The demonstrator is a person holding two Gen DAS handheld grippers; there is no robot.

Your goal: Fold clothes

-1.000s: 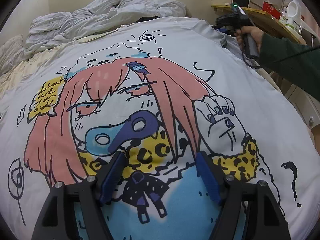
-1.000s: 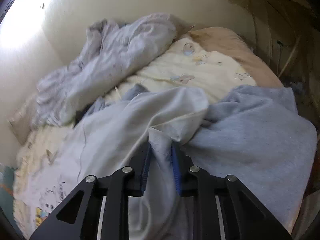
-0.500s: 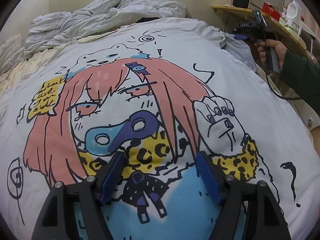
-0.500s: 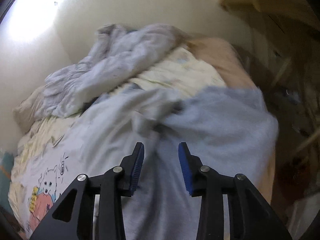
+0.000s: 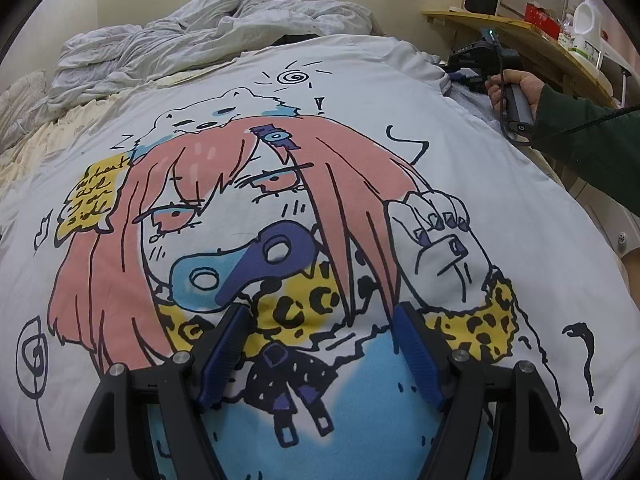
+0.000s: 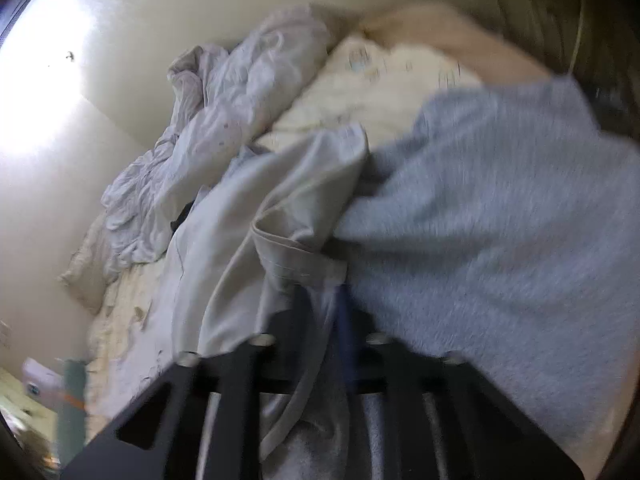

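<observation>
My right gripper (image 6: 320, 316) had its jaws apart half a second ago, with nothing between them, and now they are pinched together on the hemmed edge of the big white T-shirt with the pink-haired cartoon girl printed on it (image 5: 320, 208). That edge looks like the sleeve at the far right corner, where it lies against the fuzzy grey-blue sweater (image 6: 500, 248). The right view is blurry, so my hand is moving fast. I think this means a fold is under way: the sleeve is caught and could be pulled in over the picture. My left gripper (image 5: 320, 348) has not moved at all. It hangs just above the lower part of the print, jaws spread wide, holding nothing. In the left view I can see the person's hand (image 5: 508, 92) and dark green sleeve (image 5: 592, 144) holding the right tool at that far corner. The shirt lies spread flat, picture side up, and covers most of the bed. Under it is a cream sheet with small pictures on it (image 6: 380, 92). A crumpled pale grey blanket (image 5: 208, 36) is heaped at the head of the bed by the cream wall (image 6: 200, 8). On the right stands a wooden shelf (image 5: 520, 36) with a white jug (image 5: 588, 24) and a red box (image 5: 542, 14).
</observation>
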